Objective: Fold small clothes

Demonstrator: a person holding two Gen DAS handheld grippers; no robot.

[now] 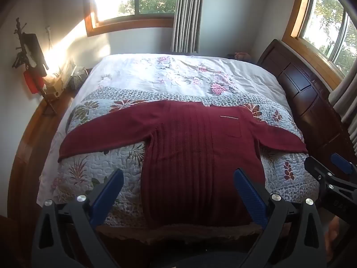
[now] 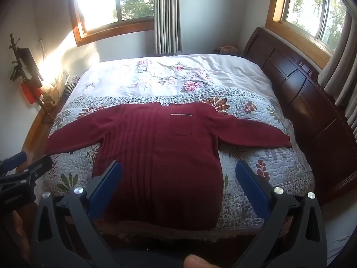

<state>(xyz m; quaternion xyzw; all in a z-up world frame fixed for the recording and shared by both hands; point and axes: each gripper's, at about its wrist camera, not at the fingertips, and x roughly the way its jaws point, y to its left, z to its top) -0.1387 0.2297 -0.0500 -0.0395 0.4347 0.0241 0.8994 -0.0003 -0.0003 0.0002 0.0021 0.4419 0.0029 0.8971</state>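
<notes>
1. The dark red sweater (image 1: 189, 147) lies flat and face up on the quilted bedspread (image 1: 93, 174), in the near half of the bed. Its hem is at the near edge of the bed, and its collar points away, toward the far window.
2. Its long axis runs from the hem straight away from both grippers. The two sleeves are spread out to the sides, across this axis. The left sleeve (image 1: 100, 134) reaches toward the left edge of the bed, and the right sleeve (image 2: 252, 131) reaches toward the wooden headboard (image 2: 312, 102).
3. The left gripper (image 1: 178, 192) hovers above the hem with its blue fingers wide apart. It holds nothing and does not touch the cloth.
4. The right gripper (image 2: 178, 187) is the same: jaws spread wide, empty, above the lower part of the body of the sweater.
5. Both tools are side by side at the hem end, so each sleeve lies ahead and outward from the gripper of its own side. In my judgement no fold is made yet. A sensible first move is that each hand goes to its nearer sleeve and brings it inward over the body.
</notes>
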